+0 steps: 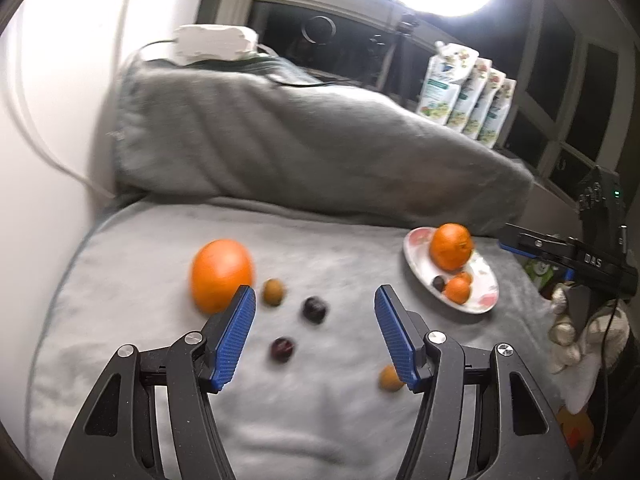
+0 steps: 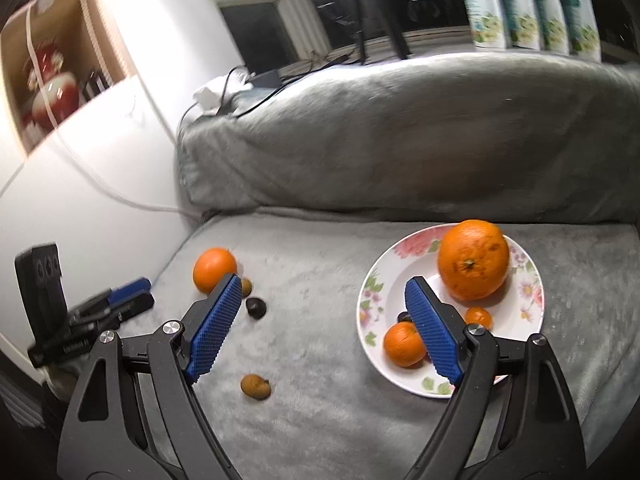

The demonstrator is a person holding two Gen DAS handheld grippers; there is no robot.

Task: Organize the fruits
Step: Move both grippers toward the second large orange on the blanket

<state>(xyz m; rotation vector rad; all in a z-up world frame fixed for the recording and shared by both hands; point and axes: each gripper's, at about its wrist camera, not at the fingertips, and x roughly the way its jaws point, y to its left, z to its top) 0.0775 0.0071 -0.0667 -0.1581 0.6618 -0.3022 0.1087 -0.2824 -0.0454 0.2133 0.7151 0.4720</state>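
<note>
The plate (image 2: 532, 312) sits on the grey blanket (image 2: 320, 420), to the right in both views. It already carries a large orange (image 2: 473, 265), two small orange fruits (image 2: 404, 344) and a dark one, half hidden behind my right gripper's finger.

Loose fruit remains on the blanket, left of the plate: a big orange (image 1: 221, 274), a brown fruit (image 1: 273, 291) just beside it, two dark fruits (image 1: 314, 309) near the middle, and another brown one (image 1: 390, 378) closest to me, partly behind the left gripper's right finger.

My left gripper (image 1: 315, 336) hangs above the loose group — jaws apart at a middling width, nothing between the pads. The nearer dark fruit (image 1: 283, 350) lies in line with the gap. My right gripper (image 2: 324, 326) stands wide and empty, its right finger over the plate's near side.

Judgement: the step in hand is the left gripper's approach to one of the small dark fruits. To do it well, I would centre the fruit between the pads, come low enough that they meet its widest part, and close gently (it looks soft, and round things squirt out of a hard pinch). The blanket gives — pressing into it risks catching the pile. I would keep the right gripper clear of the plate's rim for the drop-off.
</note>
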